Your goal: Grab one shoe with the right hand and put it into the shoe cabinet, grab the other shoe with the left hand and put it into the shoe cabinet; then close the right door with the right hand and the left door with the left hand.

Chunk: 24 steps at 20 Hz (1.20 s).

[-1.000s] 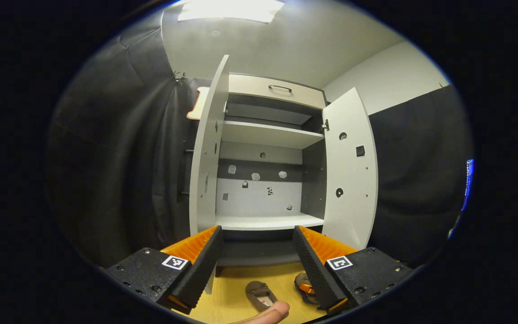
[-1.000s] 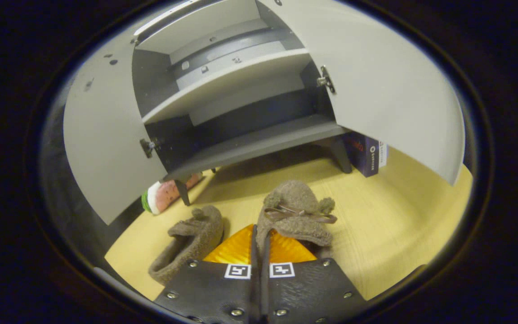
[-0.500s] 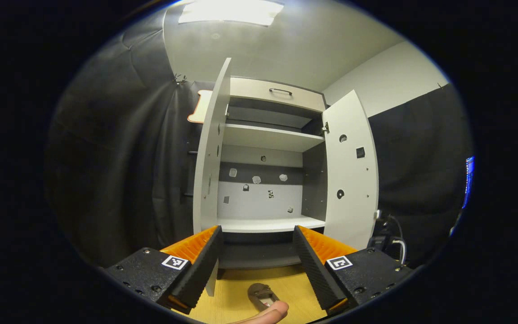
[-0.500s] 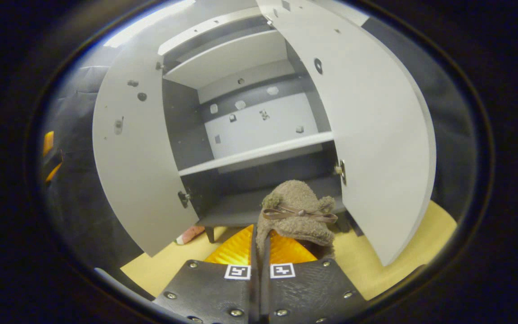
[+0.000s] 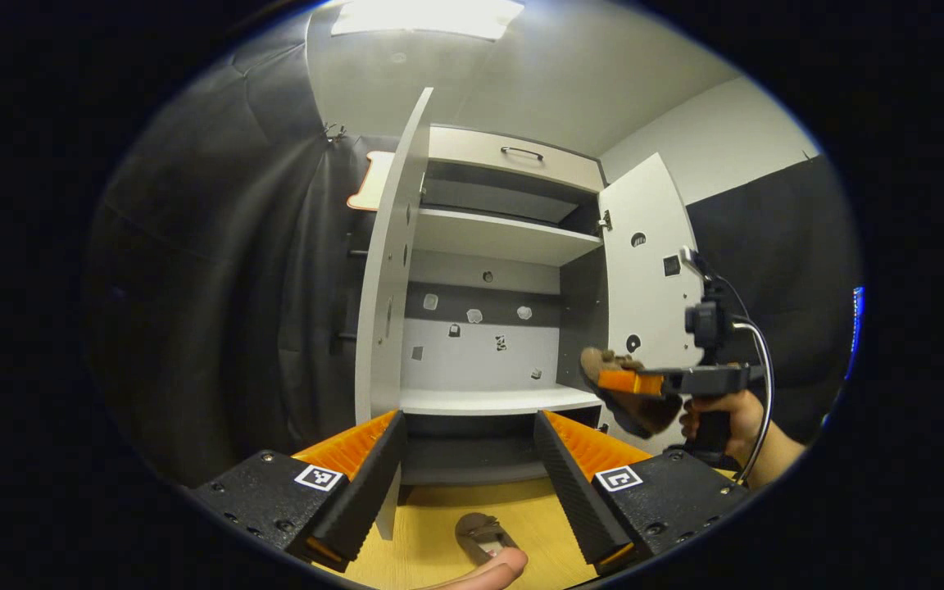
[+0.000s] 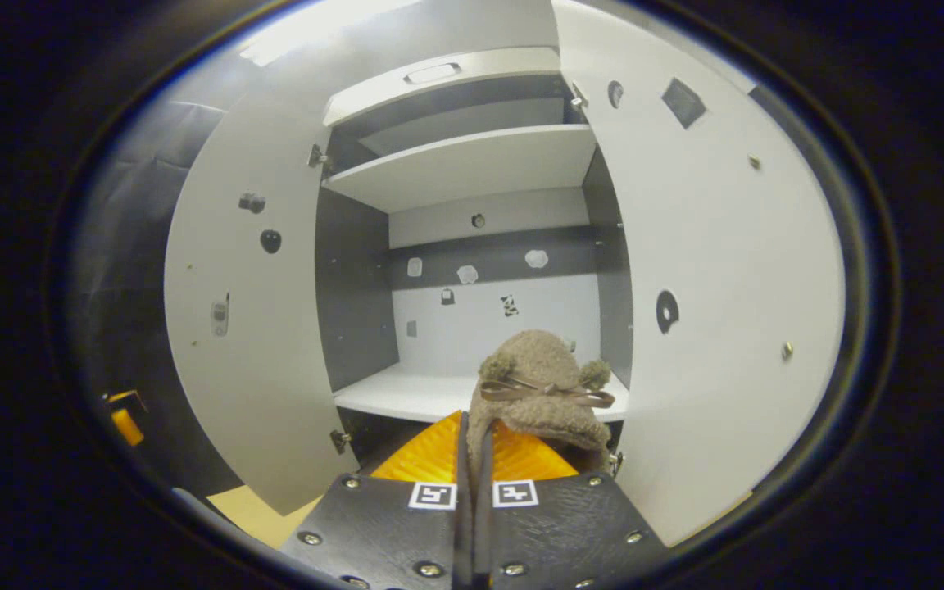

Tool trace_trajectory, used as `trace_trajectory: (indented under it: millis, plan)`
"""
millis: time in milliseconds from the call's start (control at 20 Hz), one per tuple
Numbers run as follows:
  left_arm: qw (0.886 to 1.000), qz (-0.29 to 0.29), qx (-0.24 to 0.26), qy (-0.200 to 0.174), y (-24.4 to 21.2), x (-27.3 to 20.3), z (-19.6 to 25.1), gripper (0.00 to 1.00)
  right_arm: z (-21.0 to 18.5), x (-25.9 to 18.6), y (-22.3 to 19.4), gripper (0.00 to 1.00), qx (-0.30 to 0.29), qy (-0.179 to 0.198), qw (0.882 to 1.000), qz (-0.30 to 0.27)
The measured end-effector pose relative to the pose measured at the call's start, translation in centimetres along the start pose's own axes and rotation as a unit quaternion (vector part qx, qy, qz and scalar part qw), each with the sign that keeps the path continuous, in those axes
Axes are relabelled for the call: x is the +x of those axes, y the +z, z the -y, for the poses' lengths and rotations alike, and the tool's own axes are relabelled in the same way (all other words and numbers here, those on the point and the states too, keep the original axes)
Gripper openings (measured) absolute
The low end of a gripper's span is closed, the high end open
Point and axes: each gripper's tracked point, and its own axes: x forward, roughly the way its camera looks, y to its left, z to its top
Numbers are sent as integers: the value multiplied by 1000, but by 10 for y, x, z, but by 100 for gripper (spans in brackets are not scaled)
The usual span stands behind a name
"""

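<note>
Fuzzy brown bow-trimmed shoe clamped in right tool, left tool spread wide

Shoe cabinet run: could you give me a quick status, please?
Right gripper shut on shoe, held before the cabinet's middle shelf. Left gripper open; other shoe on floor. Both doors open, path clear.

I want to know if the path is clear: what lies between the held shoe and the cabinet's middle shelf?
Nothing. In the right gripper view, the shoe gripped by the right gripper faces the middle shelf through open air, between both open doors.
</note>
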Motion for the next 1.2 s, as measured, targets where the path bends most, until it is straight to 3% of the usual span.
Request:
trace_trajectory:
  millis: [300,550,650,900,1000,1200]
  plan:
    - [1000,-6,-3,6,-8,13,-9,96,3,107,38,2,-46,5,999,-21]
    - [1000,-9,-3,0,-15,24,-13,93,22,197,10,2,-64,-29,996,-53]
    - [1000,-12,-4,-5,-20,30,-15,96,29,224,-4,2,-69,-39,995,-65]
    - [1000,-14,4,-1,-28,47,-24,96,53,274,-24,2,-103,-70,989,-80]
    - [1000,-5,19,17,-29,51,-32,96,60,279,-37,4,-113,-78,986,-96]
    - [1000,-11,18,14,-36,52,-28,96,68,280,-30,14,-85,-87,989,-89]
